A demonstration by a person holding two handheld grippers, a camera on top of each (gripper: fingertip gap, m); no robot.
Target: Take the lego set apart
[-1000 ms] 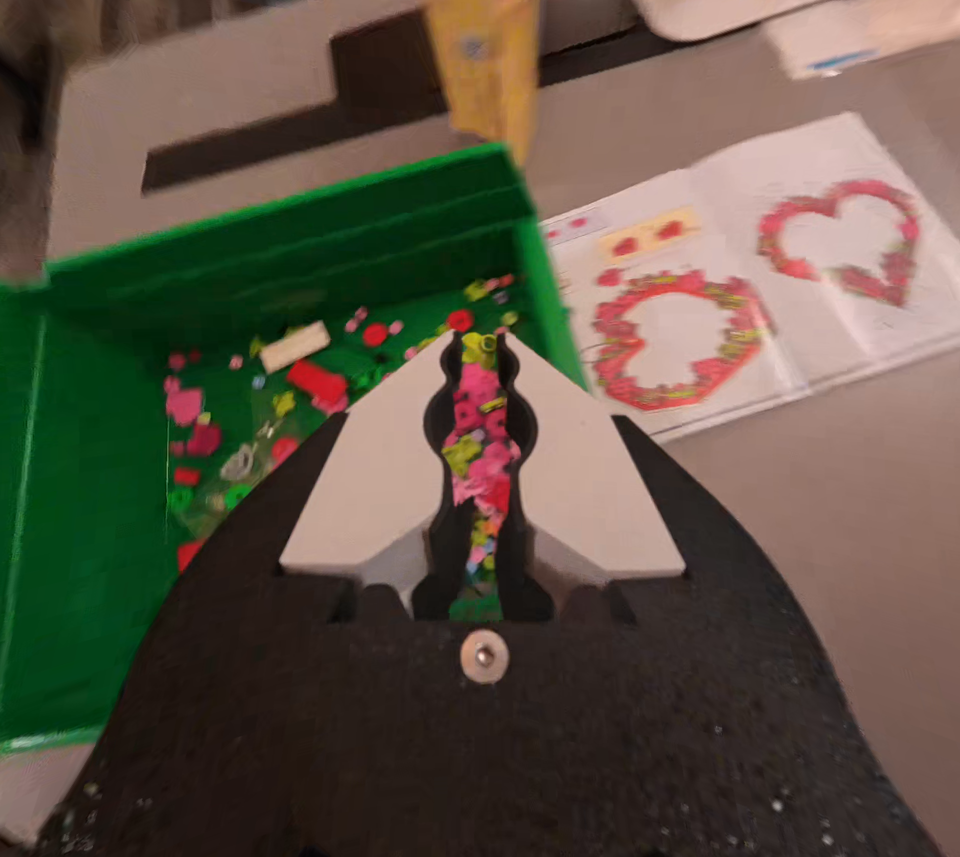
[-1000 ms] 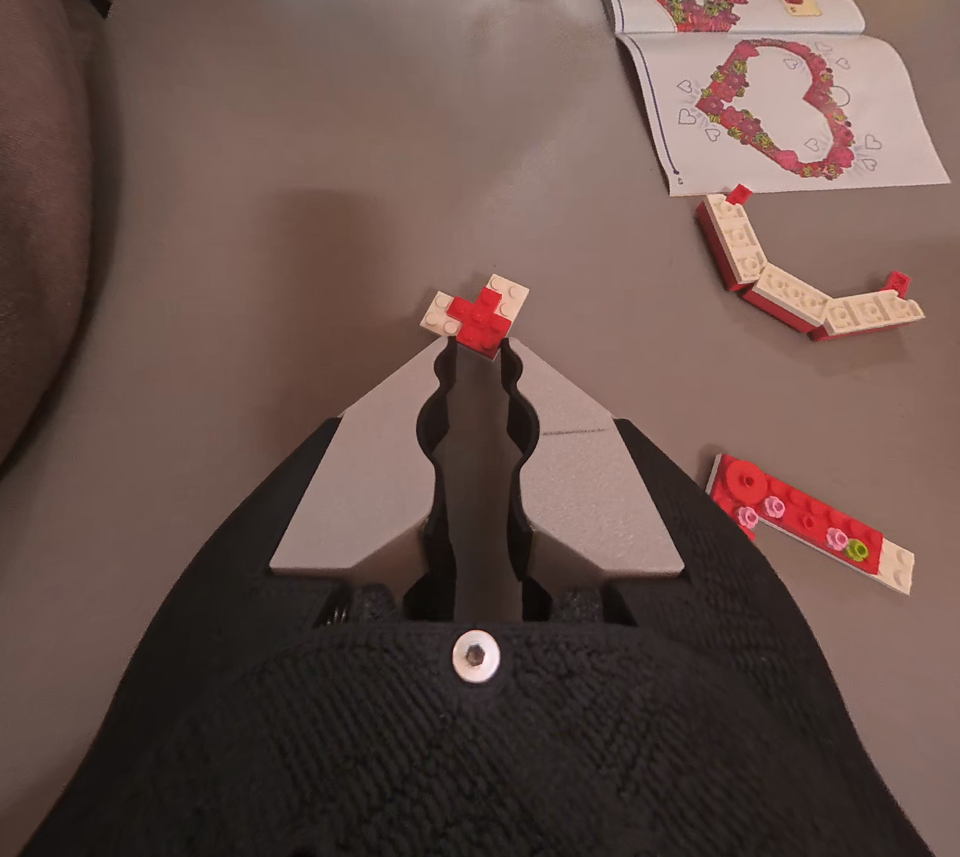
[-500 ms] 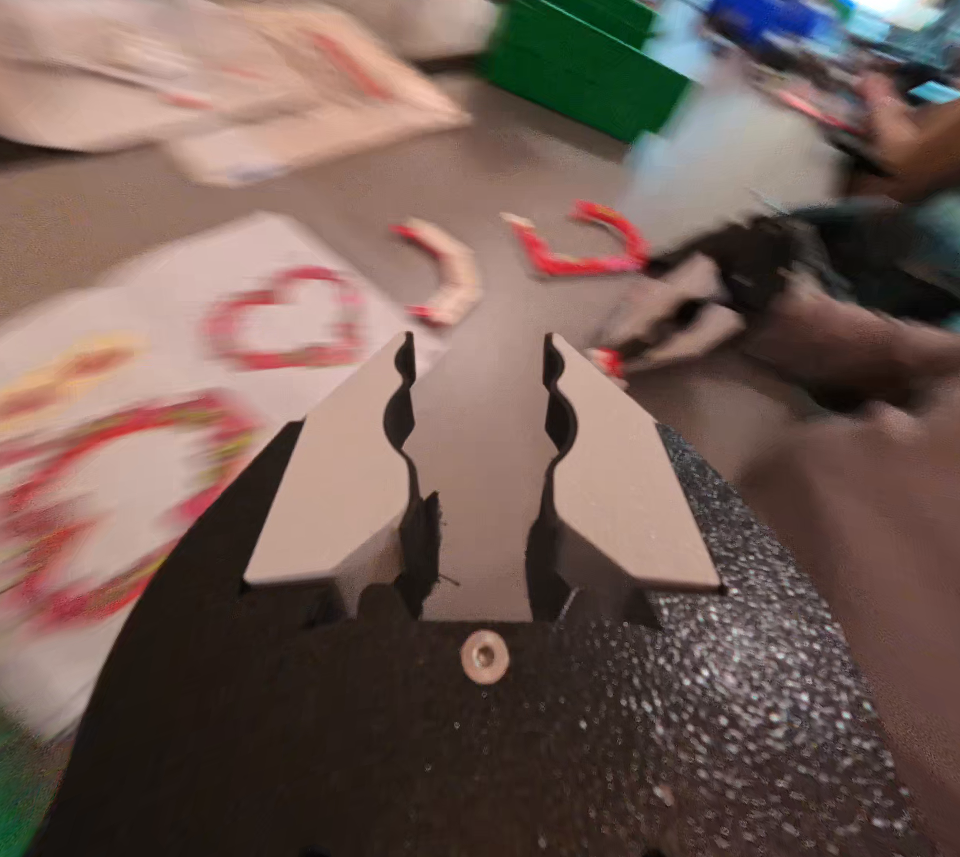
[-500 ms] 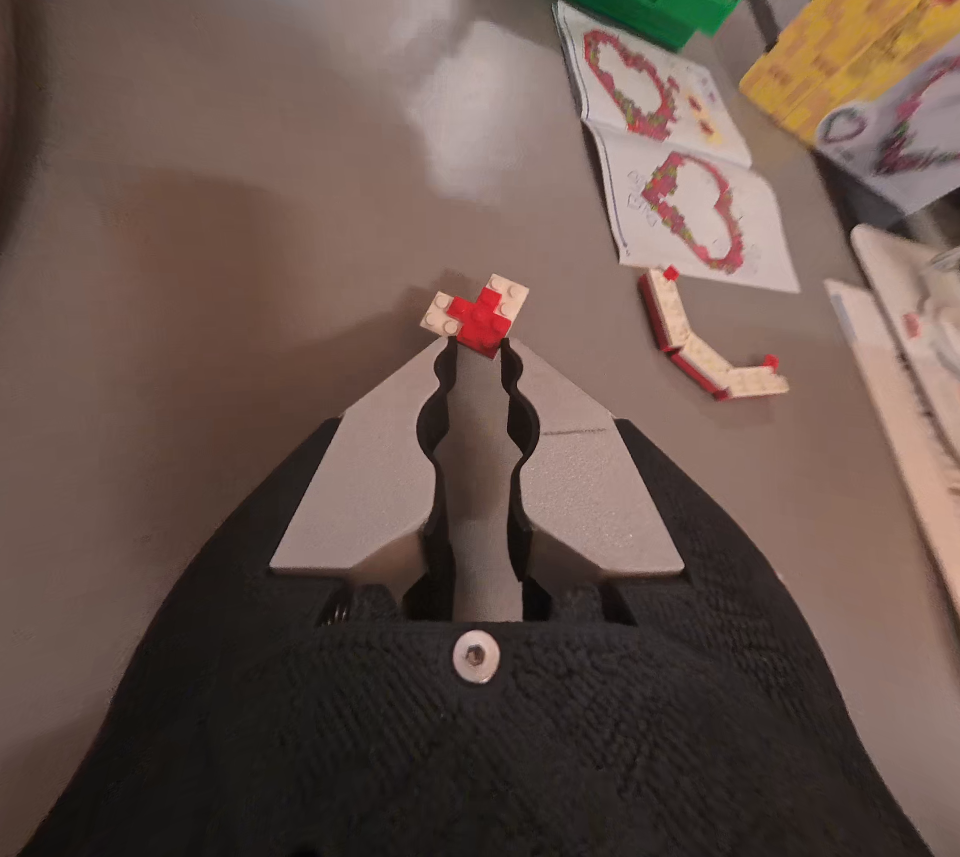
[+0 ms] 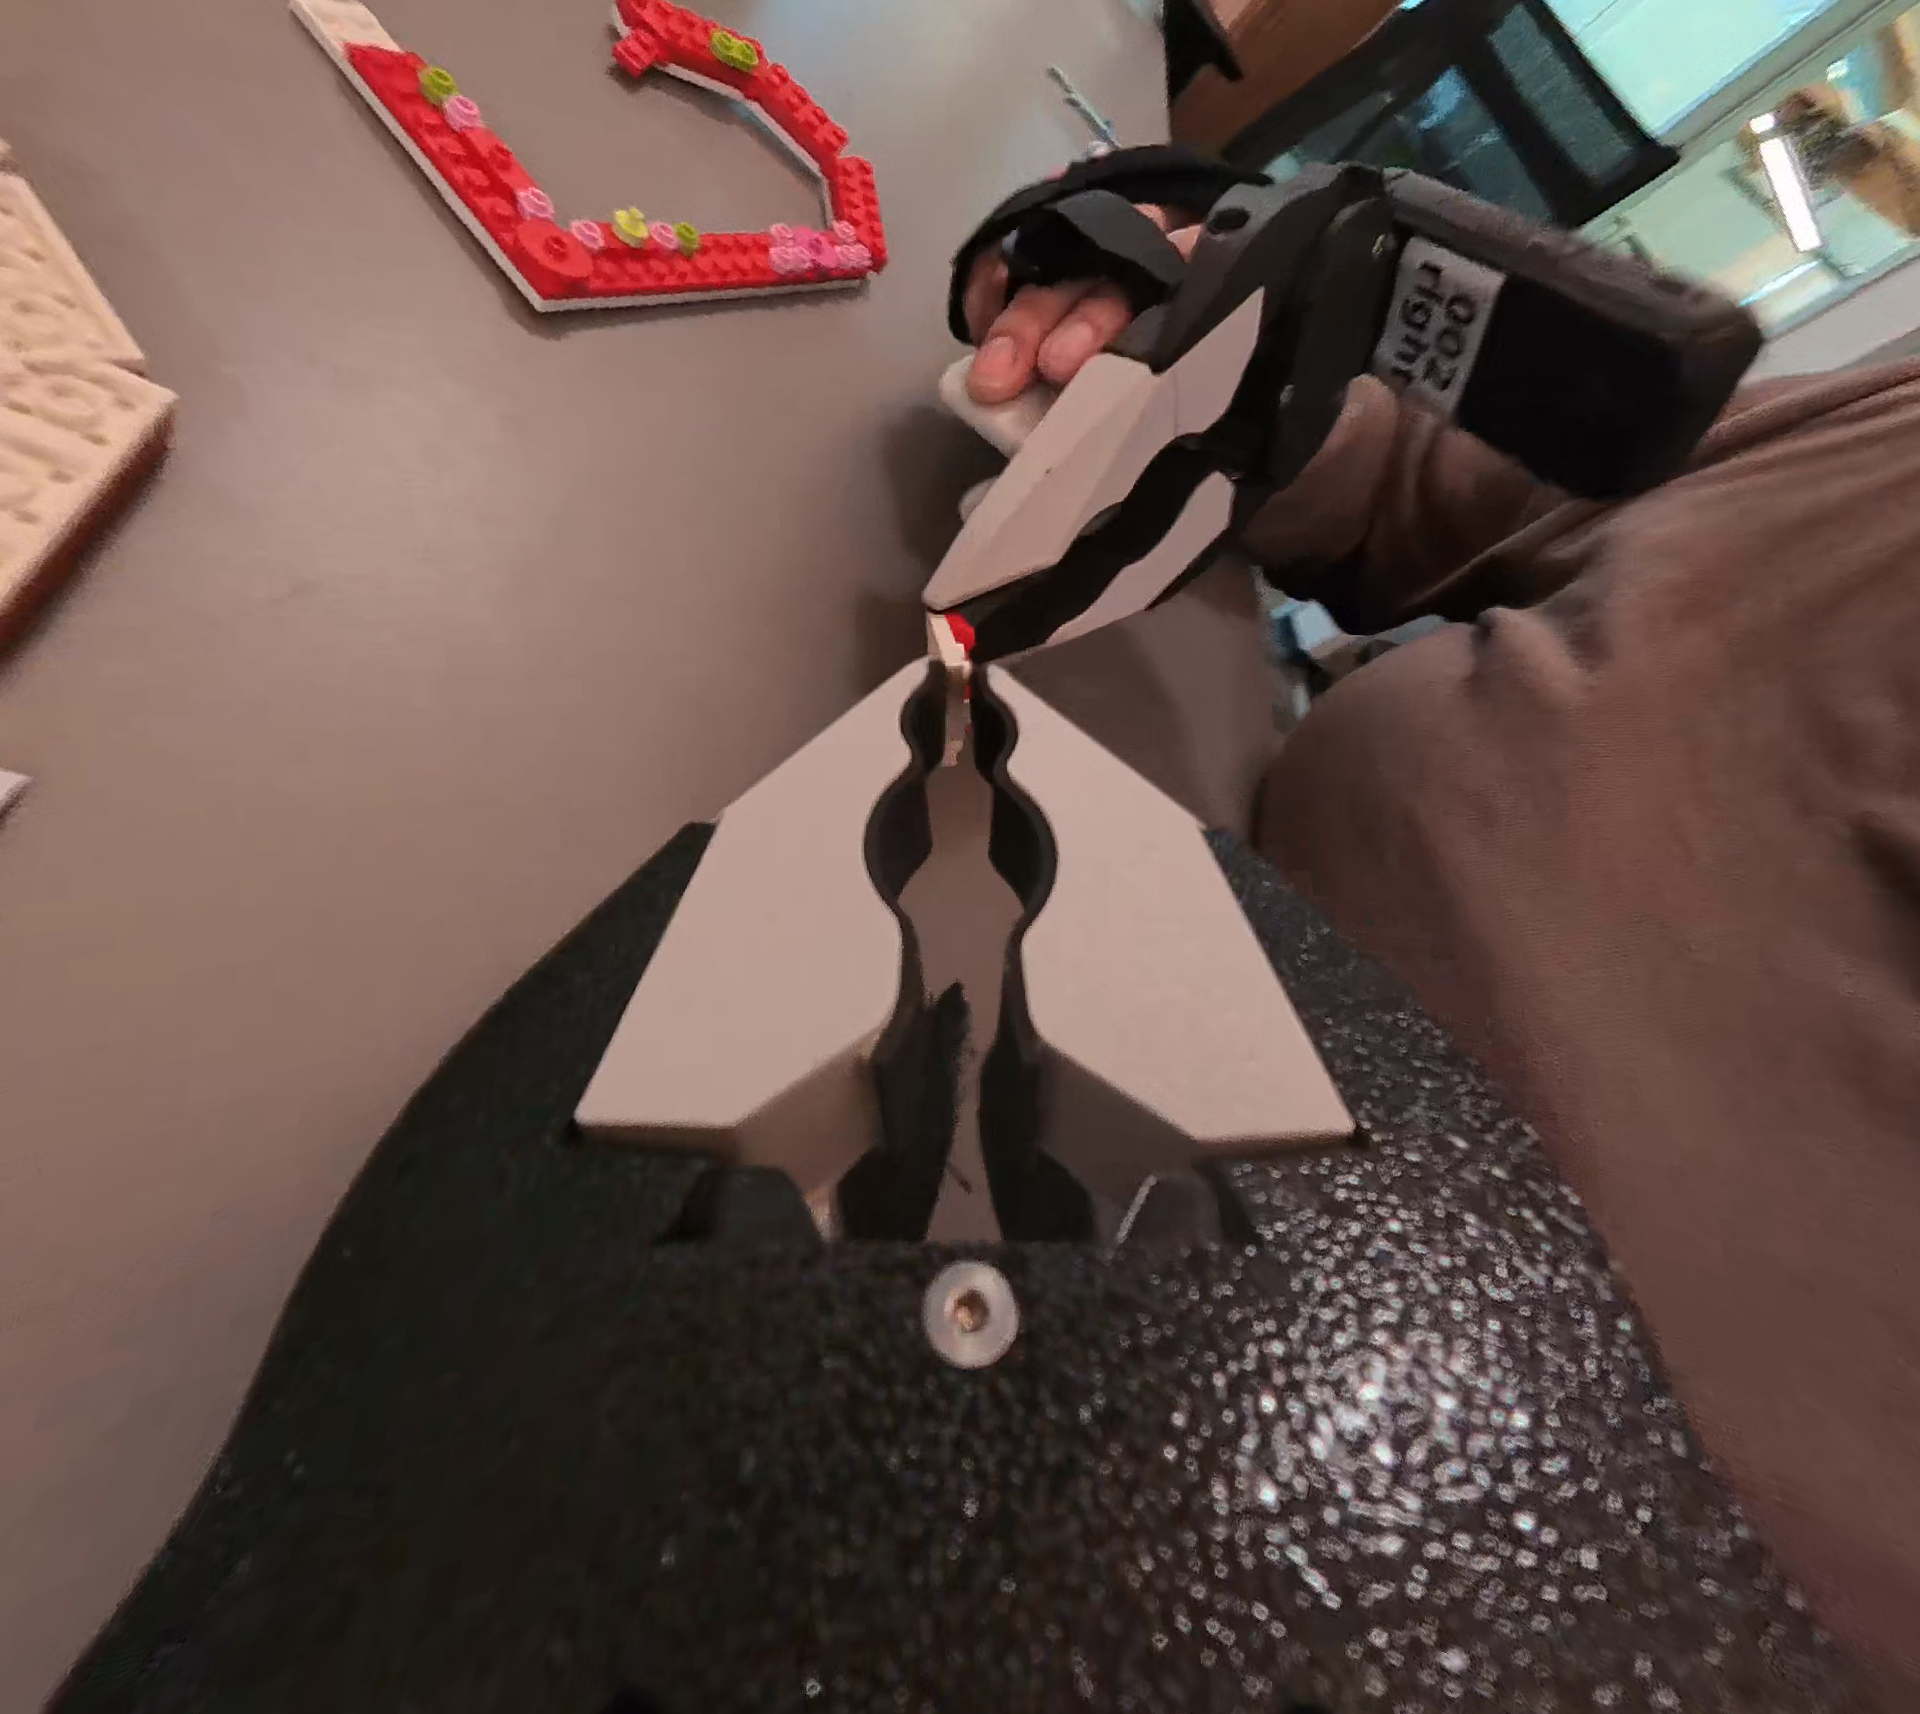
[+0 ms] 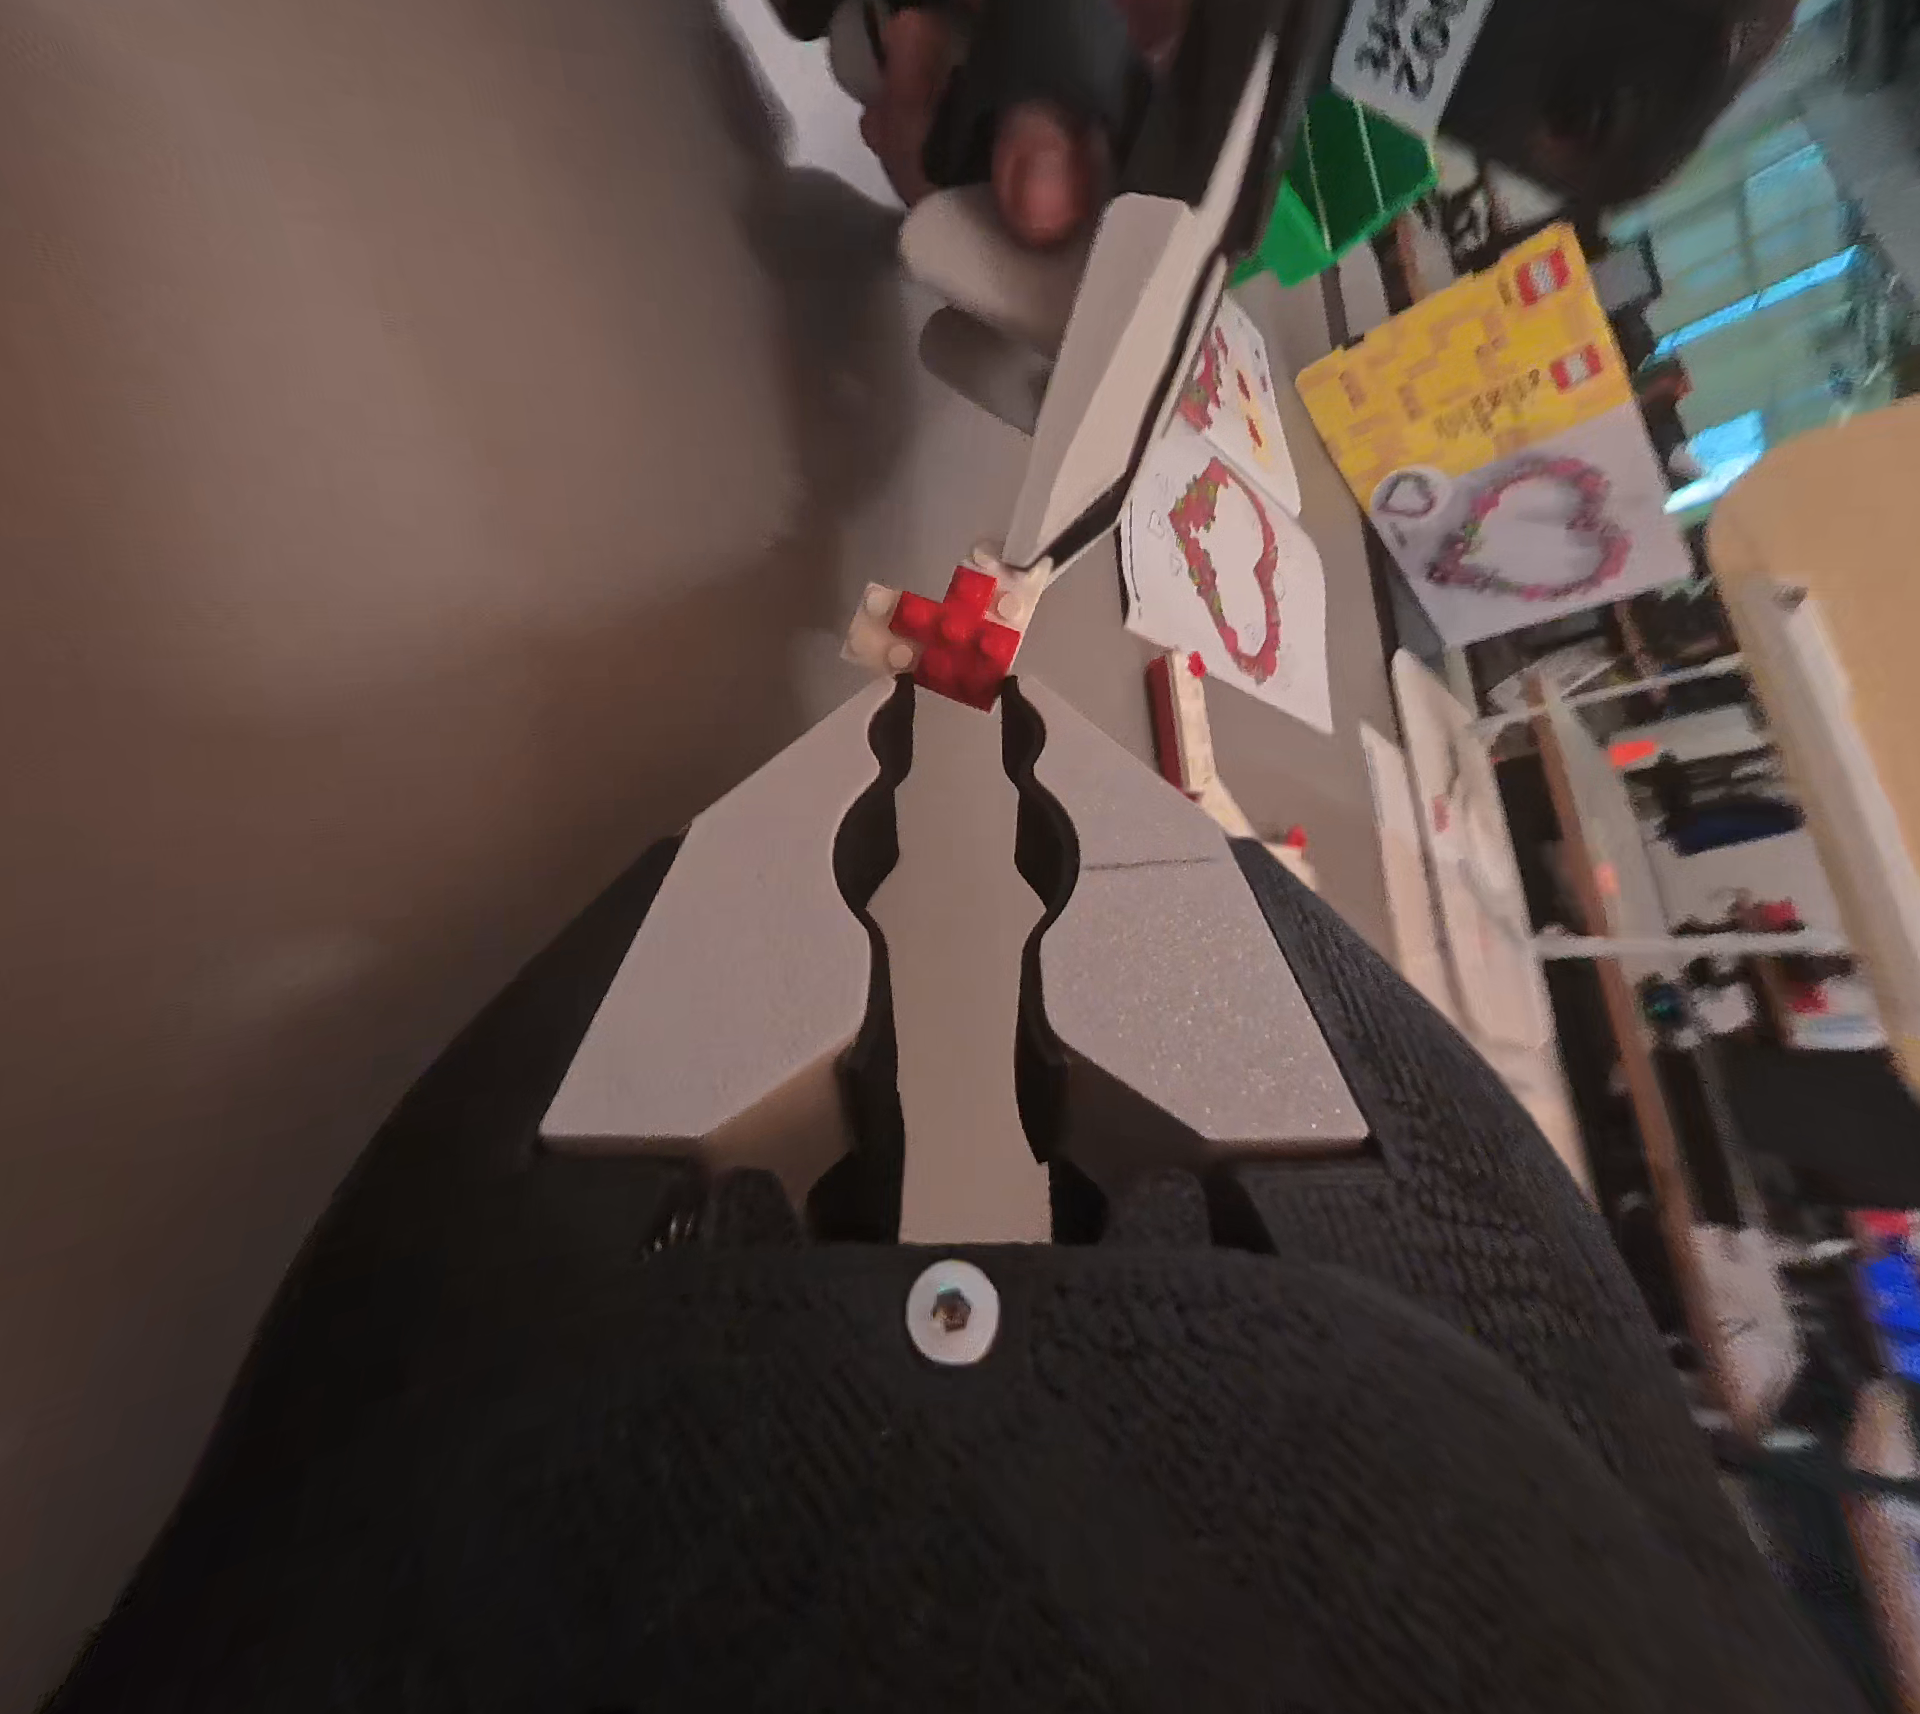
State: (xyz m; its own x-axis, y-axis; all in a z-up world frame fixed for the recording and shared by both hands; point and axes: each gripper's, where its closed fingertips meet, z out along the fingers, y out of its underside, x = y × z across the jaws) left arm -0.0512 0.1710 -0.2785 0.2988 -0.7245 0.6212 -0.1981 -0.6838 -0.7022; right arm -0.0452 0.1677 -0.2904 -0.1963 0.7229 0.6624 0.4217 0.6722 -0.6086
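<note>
Two hand-held grippers pinch one small red-and-white brick cluster [image 6: 943, 631] above the worktop [image 5: 436, 521]: our right hand-held gripper [image 6: 954, 696] clamps its red end, our left hand-held gripper [image 5: 954, 677] its white plate, so we can pry them apart. Its long axis runs between both tips.

Printed labels mark both grippers' bodies; logos mark the yellow box [image 6: 1475, 386].
</note>
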